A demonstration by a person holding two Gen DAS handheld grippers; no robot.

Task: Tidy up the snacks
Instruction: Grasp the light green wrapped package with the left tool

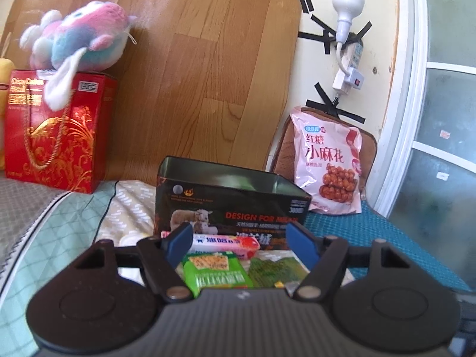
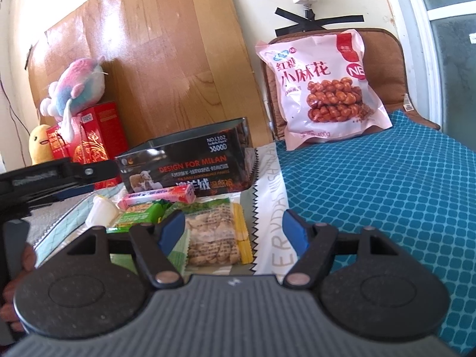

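An open black box [image 1: 232, 196] [image 2: 190, 160] stands on the bed. In front of it lie a pink snack stick [image 1: 226, 244] [image 2: 160, 197], a bright green packet [image 1: 214, 270] [image 2: 139, 215], a dark green seaweed packet [image 1: 276, 270] and a clear cracker packet [image 2: 212, 235]. A small white cup [image 2: 101, 212] lies to their left. My left gripper [image 1: 242, 244] is open, above the green packet. My right gripper [image 2: 235, 232] is open, above the cracker packet. The left gripper also shows at the left edge of the right wrist view [image 2: 59, 175].
A large pink snack bag [image 1: 327, 163] [image 2: 324, 89] leans on a brown cushion [image 2: 383, 68] at the back right. A red gift box [image 1: 56, 131] [image 2: 98, 134] with a plush toy [image 1: 77, 35] [image 2: 74, 86] stands back left. A wooden board [image 1: 202, 68] leans behind.
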